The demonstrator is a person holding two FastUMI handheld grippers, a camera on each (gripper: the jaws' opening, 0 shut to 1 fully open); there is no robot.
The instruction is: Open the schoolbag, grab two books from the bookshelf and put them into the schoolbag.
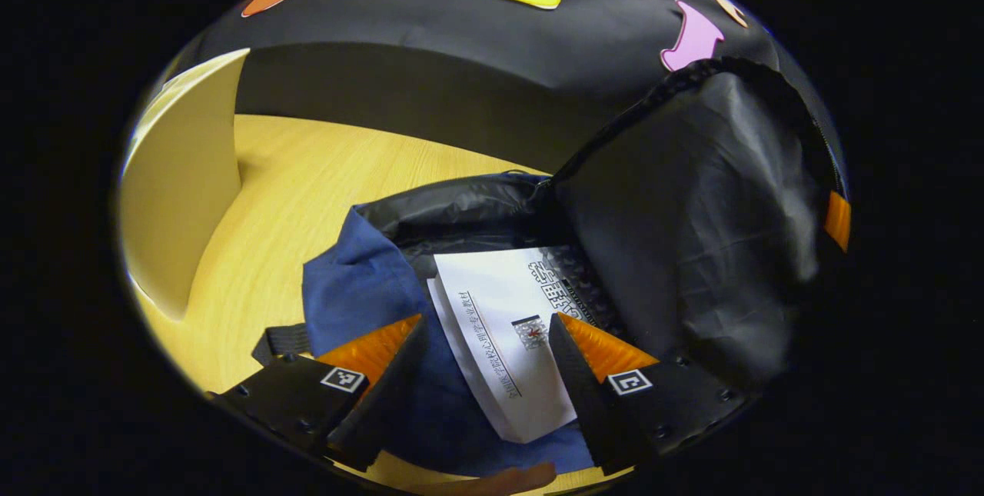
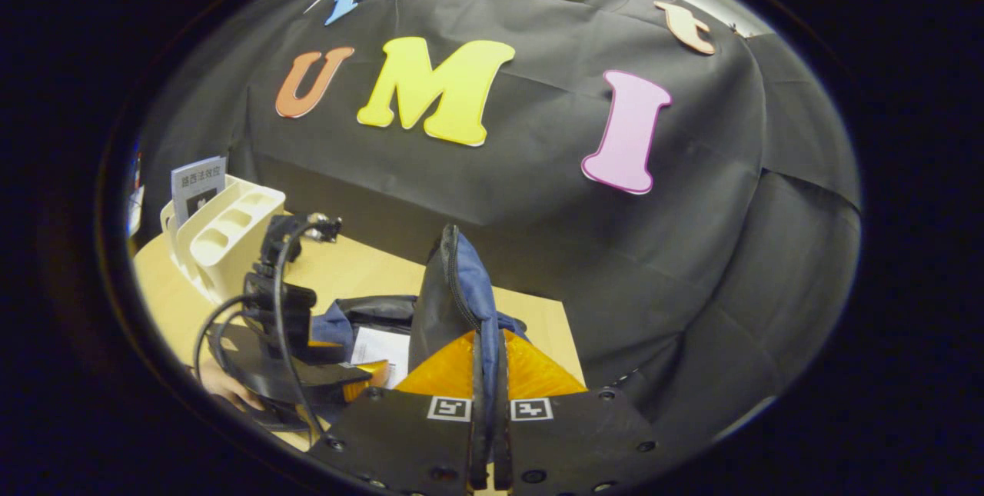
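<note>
The blue schoolbag (image 1: pixel 361 281) lies open on the wooden table (image 1: pixel 307 173), its black lining showing. A white book (image 1: pixel 492 281) lies inside it, with another white edge just under it. My left gripper (image 1: pixel 486 323) hovers open right above that book, fingers spread and not pressing on it. The bag's flap (image 1: pixel 692 211) stands upright on the right. In the right gripper view, my right gripper (image 2: pixel 488 342) is shut on the flap's (image 2: pixel 453 281) edge and holds it up. The left gripper (image 2: pixel 361 373) and the white book (image 2: pixel 380 346) lie to its left.
A cream bookshelf (image 2: pixel 231 227) stands at the table's far left with one book (image 2: pixel 197 184) upright in it; its side wall (image 1: pixel 181 173) is close on the left. A hand (image 2: pixel 223 388) holds the left gripper. The black cloth wall runs behind the table.
</note>
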